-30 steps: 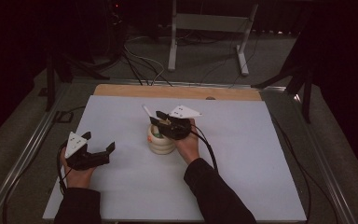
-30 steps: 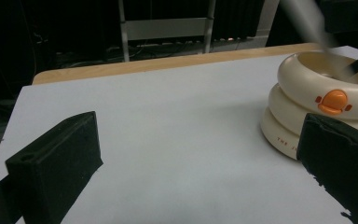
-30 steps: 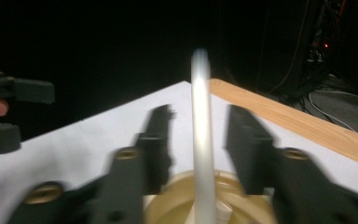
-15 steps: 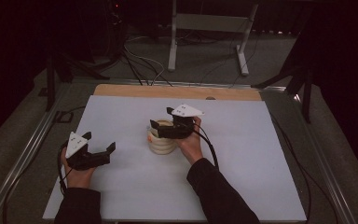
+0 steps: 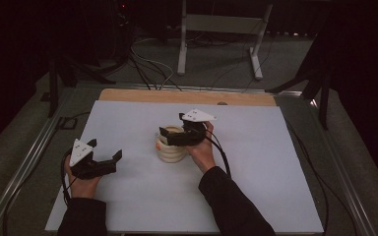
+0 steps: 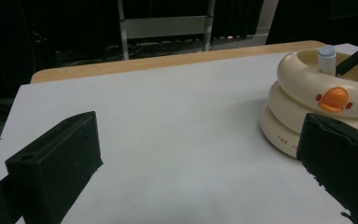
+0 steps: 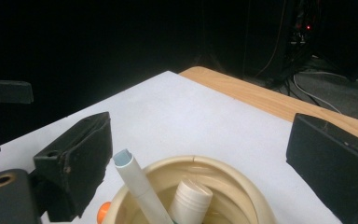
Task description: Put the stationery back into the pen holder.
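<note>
We see the cream holder [image 5: 171, 147] mid-sheet [image 5: 256, 162], a pen [image 7: 137, 184] and white stick [image 7: 191, 200] standing inside; our right gripper [image 5: 173, 130] hovers over it, jaws just spread with nothing clamped, the left gripper [image 5: 104, 150] rests apart, jaws wide

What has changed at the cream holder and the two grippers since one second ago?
The right gripper has just been opening its jaws above the cream ringed holder. The pale pen that stuck up between them a second ago now stands loose in the holder, beside a ribbed white cap; nothing is between the jaws. The left gripper stayed open on the white tabletop, and the holder kept its place.
</note>
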